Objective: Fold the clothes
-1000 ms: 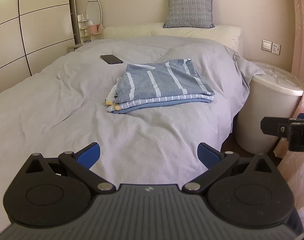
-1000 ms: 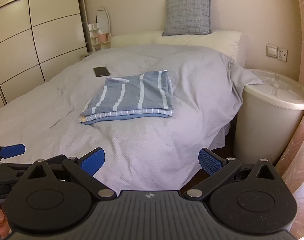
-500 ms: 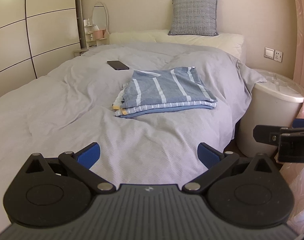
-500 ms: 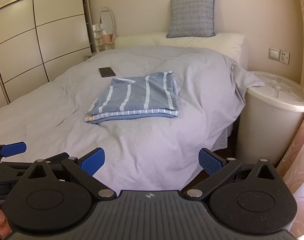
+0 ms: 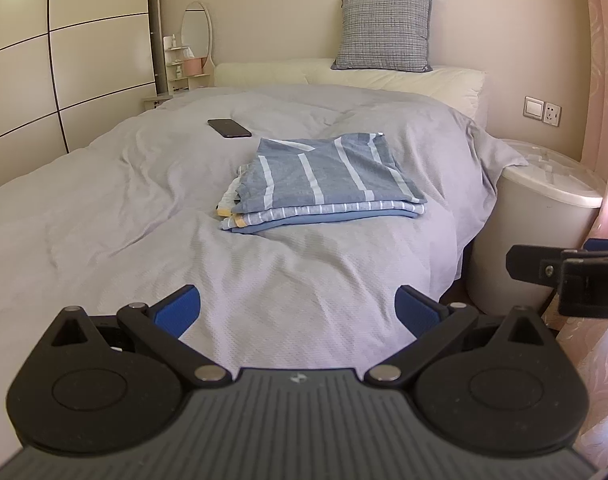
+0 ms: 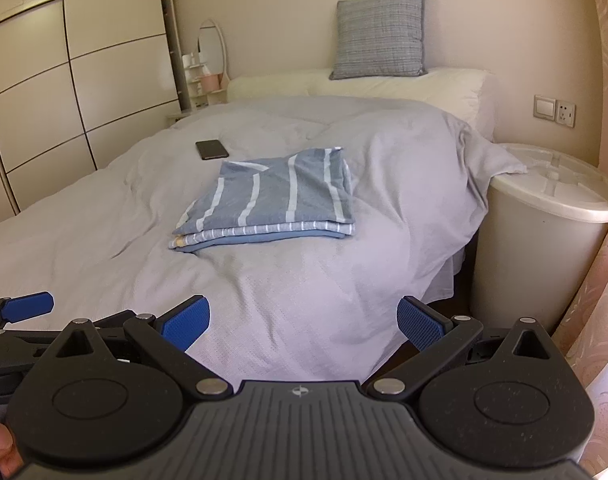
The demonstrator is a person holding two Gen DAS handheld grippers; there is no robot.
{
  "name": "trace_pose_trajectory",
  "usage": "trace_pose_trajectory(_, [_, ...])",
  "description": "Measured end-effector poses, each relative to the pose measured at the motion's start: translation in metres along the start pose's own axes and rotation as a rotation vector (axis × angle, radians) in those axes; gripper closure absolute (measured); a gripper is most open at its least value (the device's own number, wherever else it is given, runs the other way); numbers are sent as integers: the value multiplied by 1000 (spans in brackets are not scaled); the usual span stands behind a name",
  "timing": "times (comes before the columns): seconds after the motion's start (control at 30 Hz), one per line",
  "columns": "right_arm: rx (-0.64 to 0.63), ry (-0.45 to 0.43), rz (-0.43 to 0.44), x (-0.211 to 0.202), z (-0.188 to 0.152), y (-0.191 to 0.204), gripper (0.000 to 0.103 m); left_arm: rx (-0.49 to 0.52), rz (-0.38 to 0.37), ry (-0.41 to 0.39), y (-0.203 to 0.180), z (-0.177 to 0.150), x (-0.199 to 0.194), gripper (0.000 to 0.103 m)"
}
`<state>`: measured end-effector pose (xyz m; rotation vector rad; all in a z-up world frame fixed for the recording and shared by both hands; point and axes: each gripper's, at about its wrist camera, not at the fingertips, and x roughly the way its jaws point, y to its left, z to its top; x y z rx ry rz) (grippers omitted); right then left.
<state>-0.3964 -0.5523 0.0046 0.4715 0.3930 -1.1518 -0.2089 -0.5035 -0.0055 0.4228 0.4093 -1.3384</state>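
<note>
A folded stack of blue clothes with white stripes [image 5: 324, 182] lies on the grey bed cover [image 5: 104, 216]; it also shows in the right wrist view [image 6: 268, 204]. My left gripper [image 5: 298, 310] is open and empty, held over the near part of the bed, well short of the stack. My right gripper [image 6: 304, 322] is open and empty, also short of the stack, near the bed's near right corner. Part of the right gripper shows at the right edge of the left wrist view [image 5: 568, 276].
A black phone [image 5: 229, 127] lies on the bed beyond the stack. A round white lidded bin [image 5: 540, 216] stands right of the bed. A grey cushion [image 5: 386, 30] and pillows sit at the headboard. Wardrobe doors [image 6: 64, 92] line the left wall.
Both grippers have drawn back and tilted slightly, so the stack and bed sit a little farther and more centred. Both stay open and empty.
</note>
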Motion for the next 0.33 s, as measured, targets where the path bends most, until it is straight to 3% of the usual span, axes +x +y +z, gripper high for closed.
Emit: trace_pose_trajectory(0.33, [6, -3, 3, 0, -1, -2, 1, 16, 6, -14, -2, -2, -2, 1])
